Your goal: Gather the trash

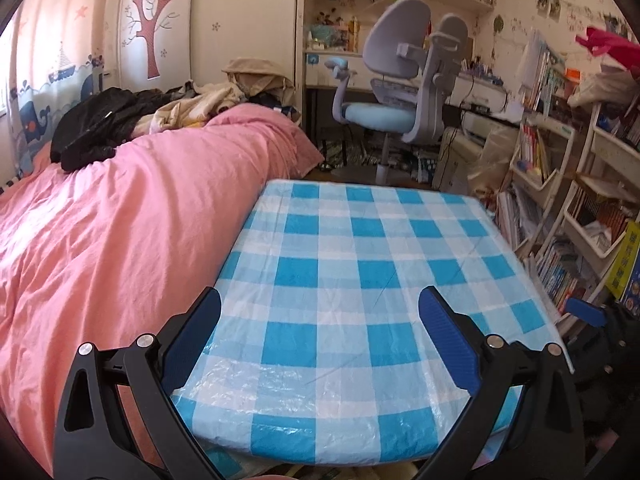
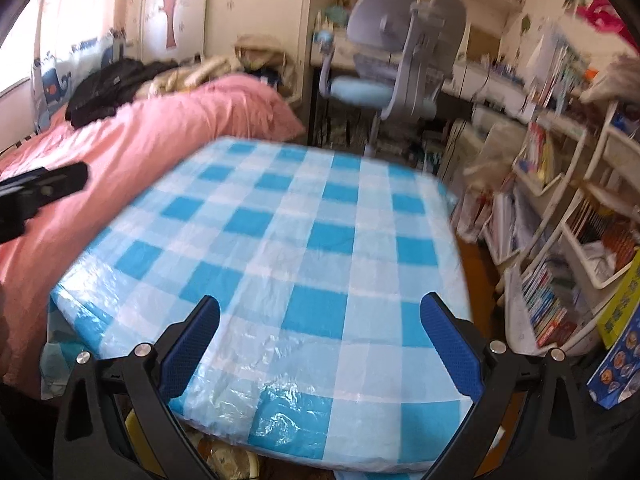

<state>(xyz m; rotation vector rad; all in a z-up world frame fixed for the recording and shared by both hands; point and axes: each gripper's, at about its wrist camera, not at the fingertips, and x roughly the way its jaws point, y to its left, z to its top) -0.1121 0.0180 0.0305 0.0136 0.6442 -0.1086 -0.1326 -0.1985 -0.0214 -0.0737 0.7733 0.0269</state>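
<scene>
A small table with a blue-and-white checked plastic cloth (image 1: 360, 280) fills the middle of both views (image 2: 280, 240). No trash shows on its top. My left gripper (image 1: 320, 308) is open and empty above the table's near edge. My right gripper (image 2: 320, 312) is open and empty above the near edge too. The other gripper's blue fingertip (image 1: 584, 312) shows at the right of the left wrist view, and its black body (image 2: 40, 188) at the left of the right wrist view. Some yellowish items (image 2: 228, 460) lie under the table's near edge, unclear what.
A bed with a pink duvet (image 1: 120, 220) and piled clothes (image 1: 120, 120) lies along the table's left side. A grey-blue desk chair (image 1: 400, 88) stands beyond the table. White racks full of books (image 1: 560, 220) line the right side.
</scene>
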